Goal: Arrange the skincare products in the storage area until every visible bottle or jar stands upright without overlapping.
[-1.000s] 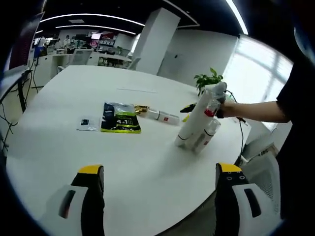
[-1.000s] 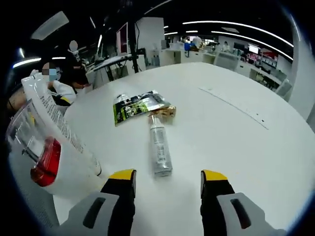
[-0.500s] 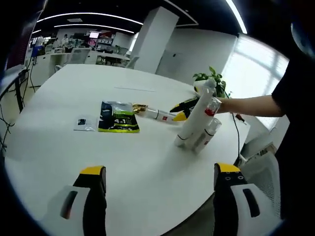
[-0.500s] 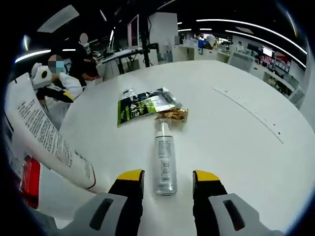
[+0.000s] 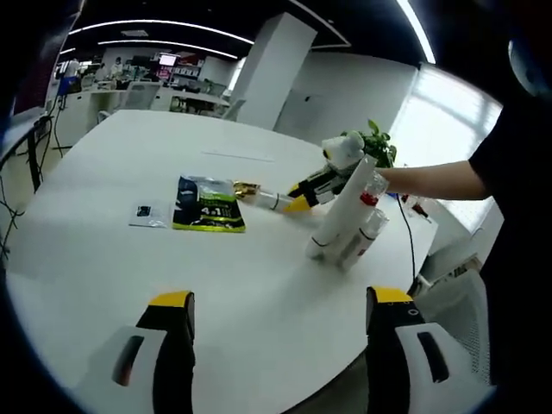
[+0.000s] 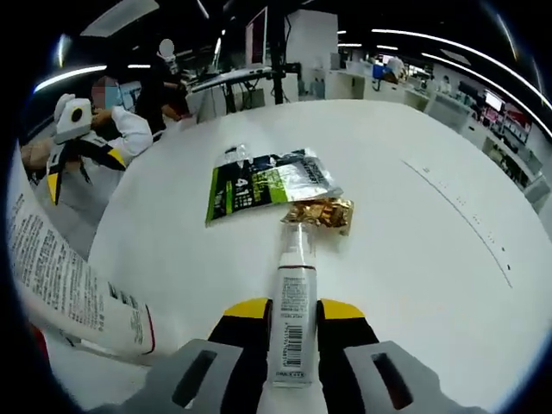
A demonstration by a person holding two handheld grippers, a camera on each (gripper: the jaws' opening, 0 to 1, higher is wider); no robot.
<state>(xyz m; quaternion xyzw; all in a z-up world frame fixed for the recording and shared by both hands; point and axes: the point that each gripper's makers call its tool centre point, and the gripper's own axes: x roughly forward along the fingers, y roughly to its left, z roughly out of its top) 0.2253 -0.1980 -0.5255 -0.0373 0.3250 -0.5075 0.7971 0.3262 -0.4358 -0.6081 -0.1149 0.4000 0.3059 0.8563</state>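
Our left gripper view looks across the table from well back. Our right gripper view sits low and close. Both share the green packet.

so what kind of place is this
Probably an open-plan office: a large round white table, rows of desks with monitors behind it, and long ceiling strip lights.

Open office: round white table, white pillar, bright windows.
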